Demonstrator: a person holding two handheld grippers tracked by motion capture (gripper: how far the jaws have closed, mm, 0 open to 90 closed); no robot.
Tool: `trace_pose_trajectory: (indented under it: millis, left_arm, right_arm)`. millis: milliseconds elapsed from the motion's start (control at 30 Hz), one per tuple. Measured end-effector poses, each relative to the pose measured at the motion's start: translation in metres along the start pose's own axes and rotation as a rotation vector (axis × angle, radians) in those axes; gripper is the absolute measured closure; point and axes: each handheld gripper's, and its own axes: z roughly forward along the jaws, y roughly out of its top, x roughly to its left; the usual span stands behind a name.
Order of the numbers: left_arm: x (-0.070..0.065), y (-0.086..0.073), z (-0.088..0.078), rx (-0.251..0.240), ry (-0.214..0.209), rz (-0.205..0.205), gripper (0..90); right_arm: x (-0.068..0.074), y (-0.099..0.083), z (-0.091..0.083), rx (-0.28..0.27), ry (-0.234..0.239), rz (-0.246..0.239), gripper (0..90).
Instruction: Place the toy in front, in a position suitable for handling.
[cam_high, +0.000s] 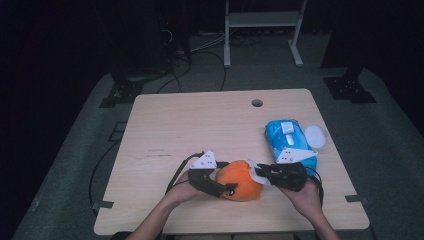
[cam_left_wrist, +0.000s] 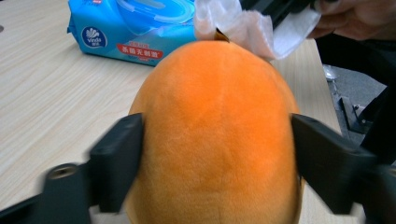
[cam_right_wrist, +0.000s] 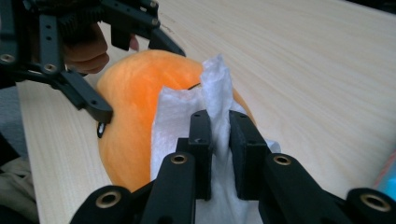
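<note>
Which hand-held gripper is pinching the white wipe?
The right hand-held gripper: its jaws are pinched on the white wipe lying against the orange plush toy. The left hand-held gripper instead straddles the toy's sides.

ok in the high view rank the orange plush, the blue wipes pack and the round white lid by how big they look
1. The blue wipes pack and the orange plush look about alike; the plush lies nearer the camera and is partly covered by the jaws, so I won't rank them.
2. The round white lid, clearly smallest.
</note>
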Motion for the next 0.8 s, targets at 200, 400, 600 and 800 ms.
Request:
trace_pose_trajectory:
  millis: [200,400,600,800]
  left_arm:
    - [-0.021,0.012,0.007,-0.012,-0.001,0.152,33.7]
    - [-0.019,0.008,0.007,-0.008,-0.011,0.139,29.5]
    - [-0.011,0.005,0.01,-0.032,-0.01,0.048,22.3]
    - [-0.028,0.014,0.013,-0.024,0.02,0.154,29.1]
  right_arm:
    - [0.029,0.02,-0.004,-0.084,0.02,-0.109,79.1]
    - [0.024,0.018,0.0,-0.045,0.009,-0.113,79.2]
    - [0.013,0.011,-0.004,-0.031,-0.013,-0.071,79.1]
    - [0.034,0.021,0.0,-0.07,0.029,-0.12,79.1]
